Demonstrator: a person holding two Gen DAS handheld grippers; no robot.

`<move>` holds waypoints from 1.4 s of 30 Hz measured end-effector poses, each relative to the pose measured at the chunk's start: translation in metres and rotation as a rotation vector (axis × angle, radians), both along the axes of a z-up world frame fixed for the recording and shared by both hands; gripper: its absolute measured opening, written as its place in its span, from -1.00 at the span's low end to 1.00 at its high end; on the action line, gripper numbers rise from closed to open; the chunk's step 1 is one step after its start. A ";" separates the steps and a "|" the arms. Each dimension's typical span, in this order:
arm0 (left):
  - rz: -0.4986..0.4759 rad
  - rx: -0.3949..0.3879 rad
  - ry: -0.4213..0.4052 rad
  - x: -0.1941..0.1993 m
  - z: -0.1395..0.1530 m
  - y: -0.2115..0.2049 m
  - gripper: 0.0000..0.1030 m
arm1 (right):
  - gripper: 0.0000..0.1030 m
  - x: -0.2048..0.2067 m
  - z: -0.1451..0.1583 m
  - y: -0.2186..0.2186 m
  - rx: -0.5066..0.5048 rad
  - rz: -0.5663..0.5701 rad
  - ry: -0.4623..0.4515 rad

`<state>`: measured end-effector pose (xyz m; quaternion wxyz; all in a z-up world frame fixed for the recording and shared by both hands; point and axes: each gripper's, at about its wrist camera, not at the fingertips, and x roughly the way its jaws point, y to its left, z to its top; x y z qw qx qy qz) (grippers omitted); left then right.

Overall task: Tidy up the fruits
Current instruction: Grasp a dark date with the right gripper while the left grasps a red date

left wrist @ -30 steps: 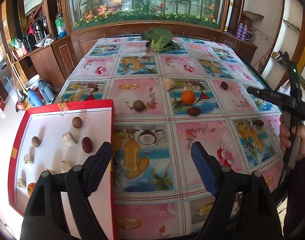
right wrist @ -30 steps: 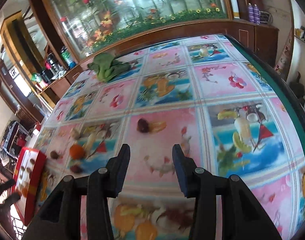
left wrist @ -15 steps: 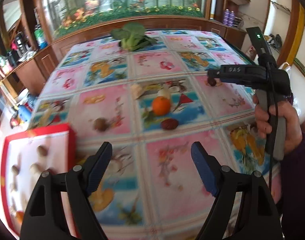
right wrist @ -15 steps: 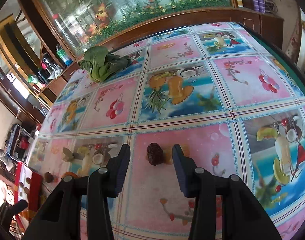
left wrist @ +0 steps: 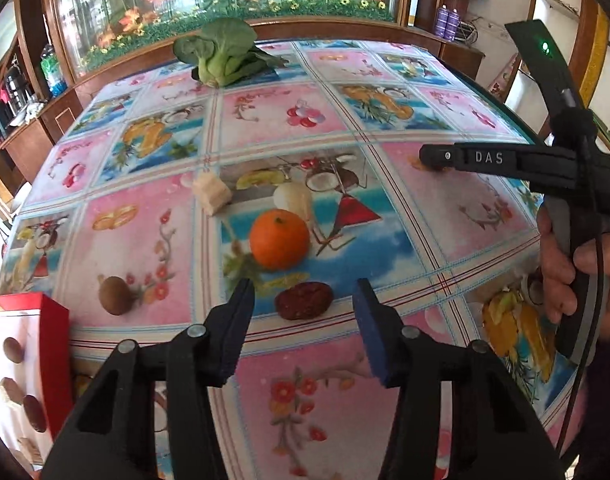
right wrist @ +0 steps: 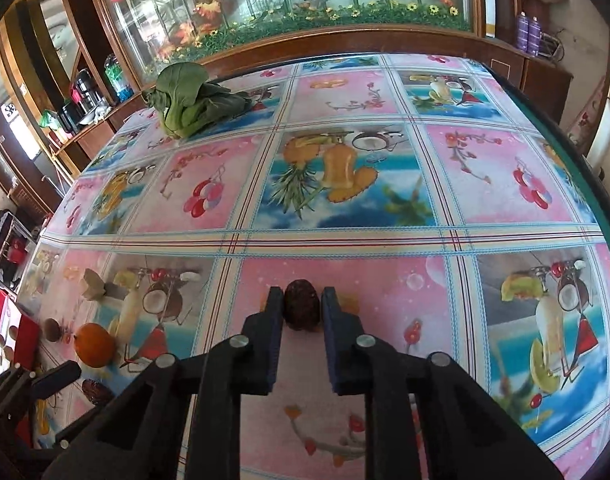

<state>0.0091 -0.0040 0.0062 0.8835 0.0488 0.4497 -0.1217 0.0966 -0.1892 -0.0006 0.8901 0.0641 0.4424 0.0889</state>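
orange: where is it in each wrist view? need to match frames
Left wrist: the orange sits centre, on the blue tablecloth panel, just beyond the dark red date that lies between the left tool's closing jaws.
Right wrist: the orange is far left, low, near the frame edge.
Shared landmark: the leafy green vegetable at the table's far side.

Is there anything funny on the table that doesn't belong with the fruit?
Yes. A leafy green vegetable lies alone at the table's far edge, apart from the fruit. Nearer, a pale cut chunk sits tilted beside the orange; what it is, I cannot tell. Nothing looks spilled or broken.
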 end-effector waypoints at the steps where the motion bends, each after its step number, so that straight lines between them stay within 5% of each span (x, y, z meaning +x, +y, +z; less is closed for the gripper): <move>1: 0.000 -0.004 0.004 0.000 -0.001 0.000 0.02 | -0.68 0.000 0.000 0.000 0.000 -0.001 0.000; 8: 0.015 -0.009 0.012 0.006 -0.006 0.000 -0.02 | -0.69 0.000 0.002 0.000 0.007 -0.002 -0.003; 16: 0.019 0.002 -0.009 0.004 -0.007 0.000 -0.36 | -0.69 -0.003 0.008 -0.004 0.035 -0.019 -0.035; 22: 0.043 -0.011 -0.015 -0.001 -0.002 0.002 -0.36 | -0.69 -0.007 0.013 -0.008 0.062 -0.030 -0.067; 42: 0.108 0.017 -0.314 -0.092 0.090 0.037 -0.36 | -0.69 -0.063 0.046 -0.011 0.260 -0.092 -0.259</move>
